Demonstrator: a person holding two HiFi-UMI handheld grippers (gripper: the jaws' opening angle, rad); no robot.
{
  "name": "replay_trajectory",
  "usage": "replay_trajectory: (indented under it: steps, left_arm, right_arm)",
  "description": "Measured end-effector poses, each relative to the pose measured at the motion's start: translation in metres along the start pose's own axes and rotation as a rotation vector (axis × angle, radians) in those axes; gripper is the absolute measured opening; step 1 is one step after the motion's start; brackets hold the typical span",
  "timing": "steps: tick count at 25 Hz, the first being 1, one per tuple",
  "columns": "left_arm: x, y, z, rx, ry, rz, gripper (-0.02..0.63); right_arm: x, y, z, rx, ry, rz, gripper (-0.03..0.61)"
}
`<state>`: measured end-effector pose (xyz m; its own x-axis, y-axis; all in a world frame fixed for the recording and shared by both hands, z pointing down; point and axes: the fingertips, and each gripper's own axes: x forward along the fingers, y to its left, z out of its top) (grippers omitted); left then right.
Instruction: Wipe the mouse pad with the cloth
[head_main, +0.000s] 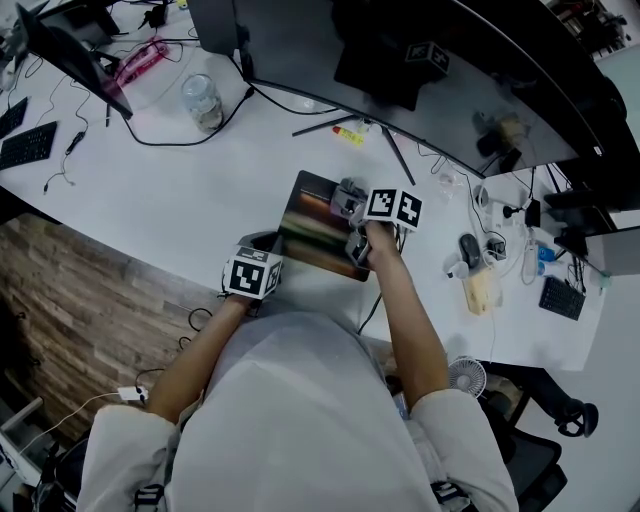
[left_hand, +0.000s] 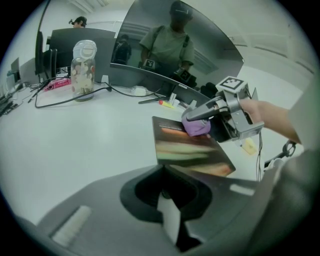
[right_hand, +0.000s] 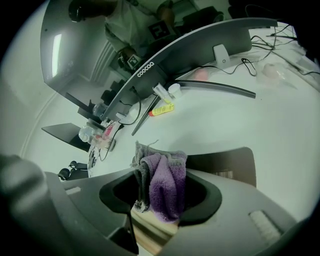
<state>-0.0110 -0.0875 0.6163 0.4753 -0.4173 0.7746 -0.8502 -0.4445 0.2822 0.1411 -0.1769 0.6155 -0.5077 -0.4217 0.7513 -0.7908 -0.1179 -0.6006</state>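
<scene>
Well, the right gripper (right_hand: 161, 192) is clenched tight on the cloth (left_hand: 196, 128). The cloth is purple and grey. It is bunched up between the two jaws and sticks out past the tips. In the left gripper view, the cloth is pressed down on the mouse pad (left_hand: 187, 150), at the pad's far right side, a bit right of the middle of the frame.

The left gripper (left_hand: 162, 172) has its jaws closed together, and I see nothing between them. The tips sit right at the near corner of the pad, at the bottom middle of that view. They seem to touch it there.

The pad is dark with blurry stripes of color. It lies flat on the white desk (head_main: 200, 190), in the middle of the head view. The left gripper is at its lower left edge and the right gripper is at its right edge.

Now I count. I see one pad, one cloth and two grippers, one in each hand. I also see one glass jar (head_main: 203, 100) at the upper left of the head view and one big curved screen (head_main: 400, 60) along the top.
</scene>
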Motion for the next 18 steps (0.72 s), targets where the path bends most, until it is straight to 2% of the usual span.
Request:
replay_trajectory:
  steps: [18]
  left_arm:
    - [0.000,0.000,0.000,-0.002,0.000,0.003,0.000]
  right_arm:
    - [-0.026,-0.034,0.000,-0.011,0.011,-0.017,0.218]
